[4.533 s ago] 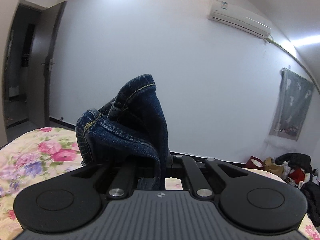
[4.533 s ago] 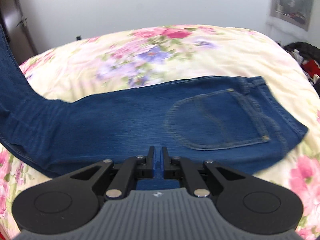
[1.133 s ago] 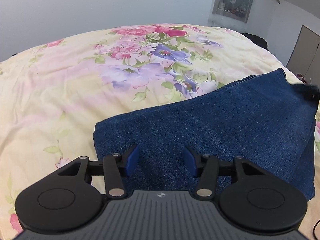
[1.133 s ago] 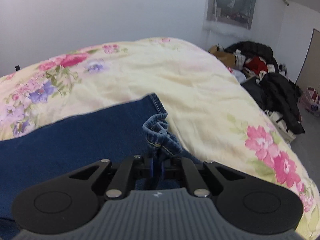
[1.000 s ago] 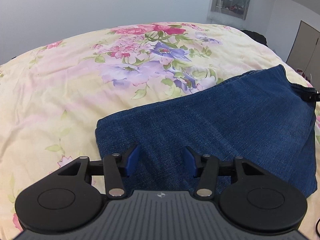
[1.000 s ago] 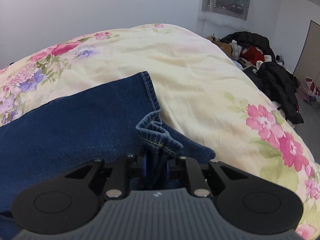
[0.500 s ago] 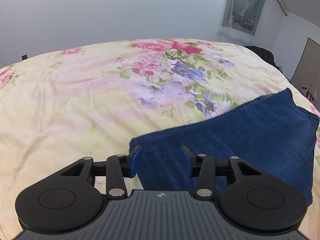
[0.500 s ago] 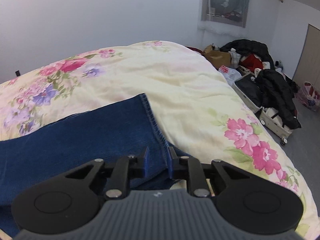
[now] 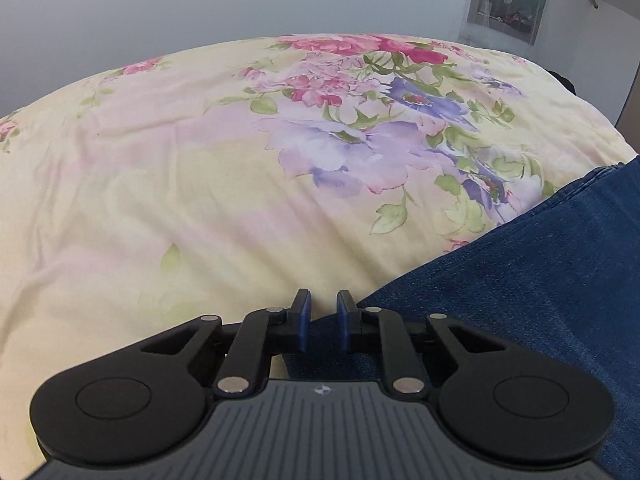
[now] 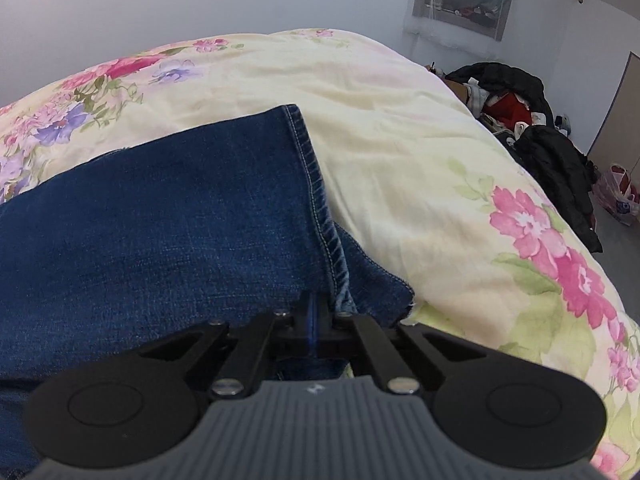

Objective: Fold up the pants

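Right wrist view: pants (image 10: 160,216) lie folded on the bed (image 10: 420,152), long axis running toward its left edge, hemmed end at the right gripper (image 10: 318,312), whose fingers have just closed onto denim near that hem. Left gripper (image 9: 323,316) straddles the opposite folded edge, fingers narrowing, slightly apart; whether they press cloth is unclear.

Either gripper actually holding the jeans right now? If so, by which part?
The right gripper is shut on the folded dark blue denim jeans at the stitched hem corner nearest it. The left gripper has been closing over the jeans' fold corner; no visible pinch, jaws apart.
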